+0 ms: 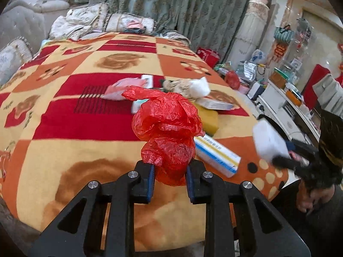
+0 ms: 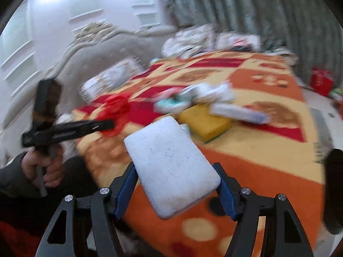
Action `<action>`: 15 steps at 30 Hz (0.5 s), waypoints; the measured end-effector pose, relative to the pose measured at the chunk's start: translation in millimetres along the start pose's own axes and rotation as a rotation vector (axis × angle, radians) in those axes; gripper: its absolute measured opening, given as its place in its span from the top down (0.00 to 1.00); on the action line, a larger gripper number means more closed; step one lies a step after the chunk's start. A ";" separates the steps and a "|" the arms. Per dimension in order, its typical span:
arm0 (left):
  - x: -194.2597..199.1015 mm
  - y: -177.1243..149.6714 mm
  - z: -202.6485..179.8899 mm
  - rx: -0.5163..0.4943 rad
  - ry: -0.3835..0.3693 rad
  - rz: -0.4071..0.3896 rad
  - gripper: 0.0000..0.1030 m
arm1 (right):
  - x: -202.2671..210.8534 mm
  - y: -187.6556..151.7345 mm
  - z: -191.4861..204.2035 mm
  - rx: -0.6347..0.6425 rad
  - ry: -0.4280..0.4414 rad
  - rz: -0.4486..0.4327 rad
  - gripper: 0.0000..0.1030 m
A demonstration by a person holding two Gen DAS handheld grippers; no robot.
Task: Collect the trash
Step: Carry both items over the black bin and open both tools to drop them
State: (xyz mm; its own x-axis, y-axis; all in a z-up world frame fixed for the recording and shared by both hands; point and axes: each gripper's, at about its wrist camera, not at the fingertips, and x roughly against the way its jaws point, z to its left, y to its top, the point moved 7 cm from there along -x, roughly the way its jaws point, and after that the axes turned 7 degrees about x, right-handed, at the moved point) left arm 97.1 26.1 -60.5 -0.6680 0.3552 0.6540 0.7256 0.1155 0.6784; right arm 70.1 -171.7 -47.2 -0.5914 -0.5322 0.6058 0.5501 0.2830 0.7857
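A crumpled red plastic bag sticks up between the blue pads of my left gripper, which is shut on it above the chequered blanket. My right gripper is shut on a white foam block, held above the blanket's near corner; the left wrist view shows the same block at the right. More trash lies mid-blanket: a yellow sponge, a blue-and-yellow striped box, a white box, a pink bag and a white wad. The right wrist view is motion-blurred.
Pillows and a padded headboard stand at the bed's far end, with green curtains behind. Right of the bed are a cluttered white cabinet and a red bag on the floor. A hand grips the left tool.
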 end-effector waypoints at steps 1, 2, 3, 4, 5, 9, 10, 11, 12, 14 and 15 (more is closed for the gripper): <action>-2.3 1.5 -6.1 -0.010 -0.005 0.004 0.79 | 5.0 0.8 -9.5 -0.016 -0.032 -0.011 0.34; -5.1 3.4 -14.5 -0.026 -0.011 0.008 0.79 | 11.1 0.6 -23.7 -0.043 -0.075 -0.021 0.34; -8.4 5.0 -23.7 -0.042 -0.020 0.011 0.79 | 16.7 -0.6 -36.5 -0.070 -0.111 -0.028 0.34; -11.1 6.7 -33.4 -0.057 -0.031 0.014 0.79 | 22.9 -2.8 -50.7 -0.099 -0.153 -0.035 0.34; -15.5 8.8 -45.5 -0.072 -0.047 0.020 0.79 | 29.7 -5.6 -64.8 -0.128 -0.195 -0.039 0.34; -37.8 15.1 -103.9 -0.149 -0.124 0.045 0.79 | 63.0 -20.4 -130.4 -0.251 -0.390 -0.050 0.34; -42.9 16.4 -117.1 -0.163 -0.145 0.050 0.79 | 73.1 -23.8 -146.4 -0.282 -0.440 -0.055 0.34; -50.9 17.2 -137.0 -0.187 -0.178 0.058 0.79 | 83.3 -26.8 -162.5 -0.309 -0.489 -0.059 0.34; -56.7 18.0 -150.8 -0.204 -0.199 0.062 0.79 | 92.7 -29.7 -177.4 -0.331 -0.542 -0.058 0.34; -70.8 18.4 -179.5 -0.235 -0.242 0.077 0.79 | 107.5 -35.7 -202.3 -0.348 -0.640 -0.048 0.34; -78.5 19.0 -193.4 -0.249 -0.261 0.087 0.79 | 113.1 -39.5 -214.4 -0.361 -0.674 -0.044 0.34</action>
State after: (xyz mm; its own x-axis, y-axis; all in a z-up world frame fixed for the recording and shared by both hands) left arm 131.3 -179.0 -34.2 -0.5176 0.5821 0.6271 0.6936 -0.1436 0.7059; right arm 107.9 -414.2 -36.7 -0.7850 0.0975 0.6117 0.6080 -0.0675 0.7910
